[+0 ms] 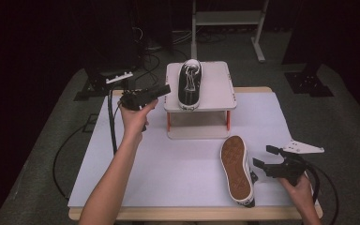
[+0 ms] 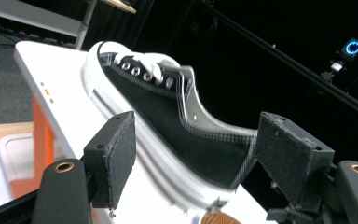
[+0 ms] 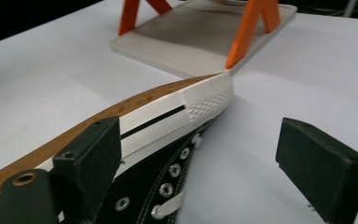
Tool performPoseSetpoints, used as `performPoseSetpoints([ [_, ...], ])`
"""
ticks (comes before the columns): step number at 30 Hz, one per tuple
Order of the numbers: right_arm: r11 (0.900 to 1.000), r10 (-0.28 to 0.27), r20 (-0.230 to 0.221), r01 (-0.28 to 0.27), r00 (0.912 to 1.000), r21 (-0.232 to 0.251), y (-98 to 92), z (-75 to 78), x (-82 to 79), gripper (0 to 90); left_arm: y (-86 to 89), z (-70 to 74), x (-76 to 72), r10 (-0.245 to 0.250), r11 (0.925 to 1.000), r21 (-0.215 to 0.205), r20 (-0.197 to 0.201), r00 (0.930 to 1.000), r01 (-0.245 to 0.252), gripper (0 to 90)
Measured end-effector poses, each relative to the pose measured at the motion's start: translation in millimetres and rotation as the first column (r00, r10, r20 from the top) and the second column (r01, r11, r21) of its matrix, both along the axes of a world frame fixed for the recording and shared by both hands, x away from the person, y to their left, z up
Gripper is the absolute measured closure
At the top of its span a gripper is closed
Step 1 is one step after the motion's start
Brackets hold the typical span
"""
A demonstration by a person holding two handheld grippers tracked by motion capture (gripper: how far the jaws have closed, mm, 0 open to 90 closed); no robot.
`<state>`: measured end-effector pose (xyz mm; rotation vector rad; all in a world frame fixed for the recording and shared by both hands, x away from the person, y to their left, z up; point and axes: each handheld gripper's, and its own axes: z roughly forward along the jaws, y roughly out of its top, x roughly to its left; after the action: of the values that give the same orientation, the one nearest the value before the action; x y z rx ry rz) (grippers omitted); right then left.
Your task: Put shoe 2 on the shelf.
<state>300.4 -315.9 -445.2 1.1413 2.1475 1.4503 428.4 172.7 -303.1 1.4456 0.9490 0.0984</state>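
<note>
The stand [image 1: 215,101], a white two-tier platform w/ orange legs, is sitting at the far middle of the white table [image 1: 178,173]; taking it as the ref for everything else. One black sneaker [image 1: 189,83] is resting upright on the stand's top shelf, toe pointing to the stand's far edge, heel at its near edge. The left gripper [image 1: 165,90] is hovering just beside the stand's left edge, level w/ the top shelf, pointing in at the shoe; its jaws are standing apart, nothing pressed betw. them; in the left gripper view the shoe's [image 2: 177,126] heel is showing beyond and betw. the two pads, not touched. The second sneaker [image 1: 237,169] is lying in front of the stand, a bit to the right, tipped on its side so the tan sole is facing up and to the left. The right gripper [image 1: 266,157] is waiting just right of that shoe, well in front of the stand; its jaws are also standing apart, gripping nothing; in the right gripper view the shoe's [image 3: 168,140] white sidewall is lying by the left pad, contact unclear, w/ the stand's base [image 3: 200,37] beyond the toe.
</note>
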Motion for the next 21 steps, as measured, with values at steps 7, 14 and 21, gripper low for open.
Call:
performPoseSetpoints([
  [7,0.999,0.017,-0.005,-0.017,0.9998,0.032,-1.7,-5.1,-3.6,14.3,7.6,-14.7,-22.4,-0.021,0.9997,0.010,0.016,0.9996,0.021,27.4],
  [14,0.997,0.055,-0.031,-0.053,0.9980,0.060,-3.7,-7.4,-3.5,23.0,14.2,-26.1,-44.8,-0.028,0.9992,0.029,0.032,0.9991,0.027,26.1],
  [21,0.990,0.123,0.026,-0.124,0.9921,0.061,3.3,-0.2,-12.0,48.2,24.9,-42.6,-61.5,-0.024,0.9990,0.038,0.033,0.9992,0.022,26.0],
])
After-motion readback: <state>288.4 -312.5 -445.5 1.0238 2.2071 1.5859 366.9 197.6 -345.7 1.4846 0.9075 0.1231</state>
